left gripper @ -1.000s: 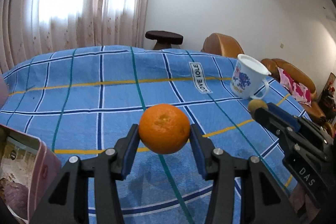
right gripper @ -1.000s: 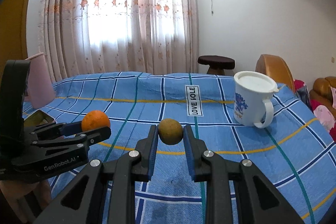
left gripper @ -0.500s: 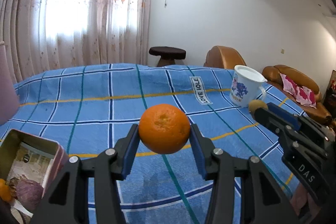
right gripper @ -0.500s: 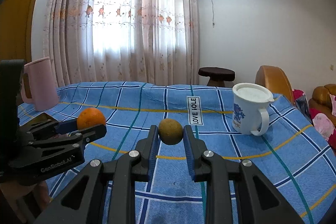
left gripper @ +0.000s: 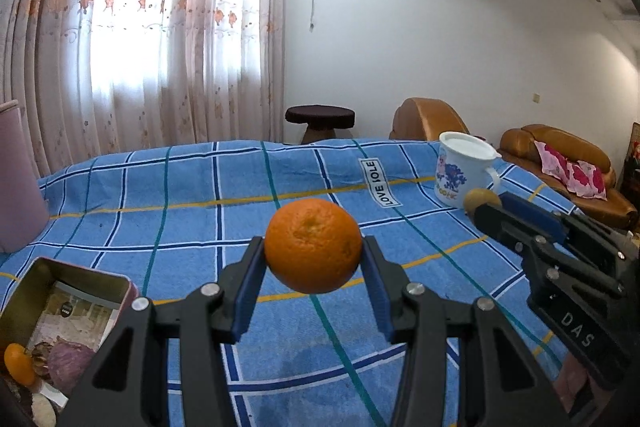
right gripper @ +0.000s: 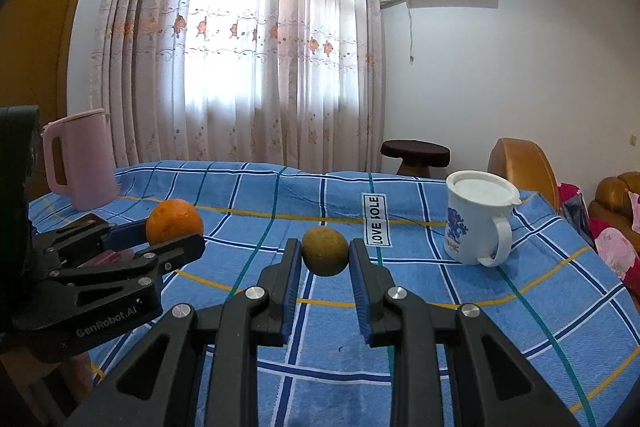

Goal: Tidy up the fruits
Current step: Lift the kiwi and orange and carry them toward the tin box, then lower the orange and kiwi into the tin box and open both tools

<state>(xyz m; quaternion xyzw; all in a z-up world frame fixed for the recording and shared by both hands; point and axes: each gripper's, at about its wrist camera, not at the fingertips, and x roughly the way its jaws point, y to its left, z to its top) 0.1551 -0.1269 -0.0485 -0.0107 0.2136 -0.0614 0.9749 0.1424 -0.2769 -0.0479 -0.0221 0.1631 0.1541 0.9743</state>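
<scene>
My left gripper [left gripper: 313, 263] is shut on an orange [left gripper: 313, 245] and holds it above the blue checked tablecloth [left gripper: 200, 219]. My right gripper [right gripper: 325, 255] is shut on a small brown-green round fruit [right gripper: 324, 251], also held above the cloth. The right gripper shows at the right of the left wrist view [left gripper: 486, 207], and the left gripper with its orange [right gripper: 174, 221] shows at the left of the right wrist view. A pink-rimmed tin box [left gripper: 24, 287] at the lower left holds a small orange [left gripper: 18, 363] and other pieces.
A white lidded mug [right gripper: 476, 223] with a blue print stands at the right on the cloth. A pink kettle [right gripper: 80, 163] stands at the far left. A "LOVE" label [right gripper: 375, 221] lies mid-cloth. A stool [right gripper: 414, 155] and brown sofas [left gripper: 560, 167] stand beyond the table.
Both grippers have risen and tilted up, each still holding its fruit. The tin box with its contents has come into the left wrist view.
</scene>
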